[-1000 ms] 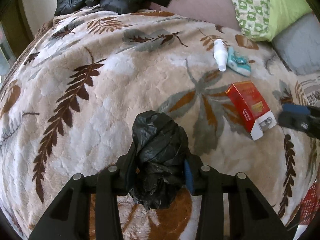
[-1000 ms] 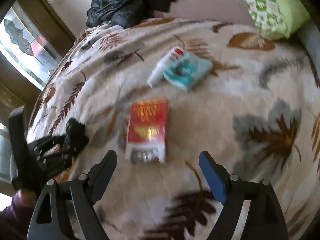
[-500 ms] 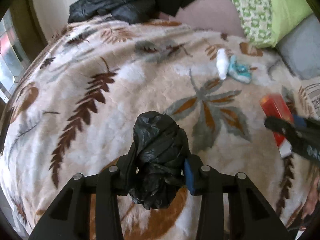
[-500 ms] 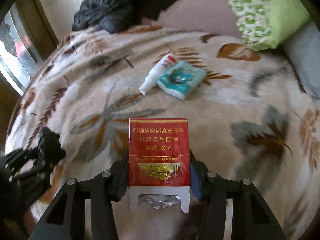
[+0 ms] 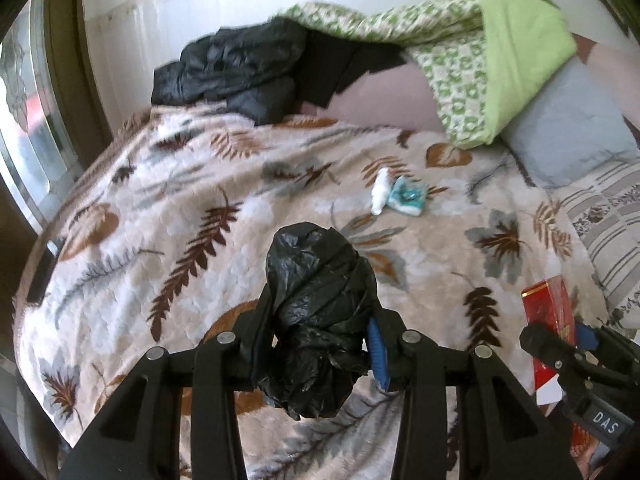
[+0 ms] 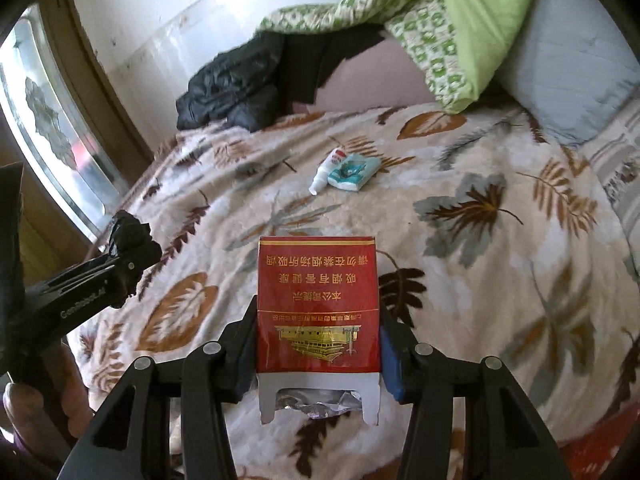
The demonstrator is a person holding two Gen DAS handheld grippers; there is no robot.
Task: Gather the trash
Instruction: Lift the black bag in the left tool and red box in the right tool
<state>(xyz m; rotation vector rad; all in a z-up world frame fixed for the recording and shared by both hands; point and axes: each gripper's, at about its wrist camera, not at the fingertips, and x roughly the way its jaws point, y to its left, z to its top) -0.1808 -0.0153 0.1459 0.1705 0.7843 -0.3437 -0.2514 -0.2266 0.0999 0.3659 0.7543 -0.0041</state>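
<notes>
Holding a scrunched black plastic bag (image 5: 318, 320) between its jaws, the left gripper (image 5: 316, 344) is clamped on the wad, which bulges up above the fingers and hangs a little below them. Over on the right, the right gripper (image 6: 318, 348) is clamped on a red cigarette pack (image 6: 318, 304), its sides squeezed by the blue-padded fingers (image 6: 392, 364); the pack's white open end faces the camera with foil showing inside, and it is held clear of the bed. From the left wrist view the same red pack shows at the right edge, pinched in the other tool.

Both grippers hang above a fleecy blanket (image 5: 192, 208) printed with brown and grey leaves. Farther up the bed, well apart from either gripper, a small white bottle (image 6: 326, 170) lies touching a teal tissue packet (image 6: 354, 170), side by side on the blanket. Beyond them a black jacket (image 6: 236, 88) is heaped near the wall, and a green patterned quilt (image 6: 452, 28) is folded over a grey pillow (image 6: 568, 68) at the head of the bed. A window (image 6: 52, 128) with frosted glass is on the left
</notes>
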